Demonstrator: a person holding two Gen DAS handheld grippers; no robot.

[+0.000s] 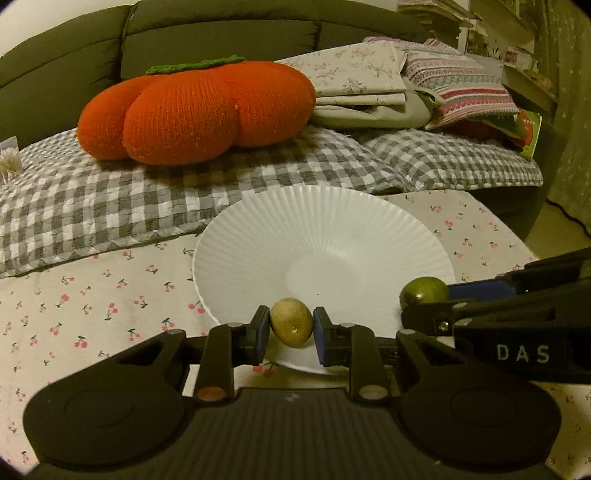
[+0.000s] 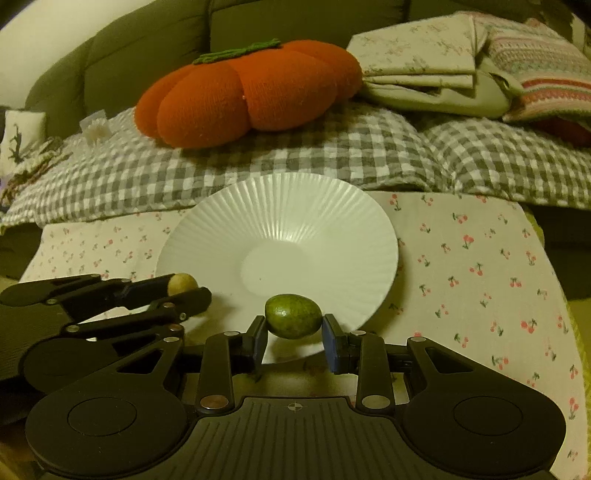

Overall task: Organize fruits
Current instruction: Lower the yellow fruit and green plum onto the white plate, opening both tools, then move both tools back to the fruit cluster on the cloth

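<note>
A brown kiwi-like fruit sits clamped between the blue pads of my left gripper, just over the near rim of the white ribbed plate. My right gripper is shut on a green oval fruit above the same plate, at its near edge. Each gripper shows in the other's view: the right one with the green fruit enters from the right, and the left one with the brown fruit comes in from the left. The plate holds nothing.
The plate rests on a cherry-print cloth. Behind it lie a grey checked cushion, a big orange knitted pumpkin pillow, folded linens and a dark green sofa back.
</note>
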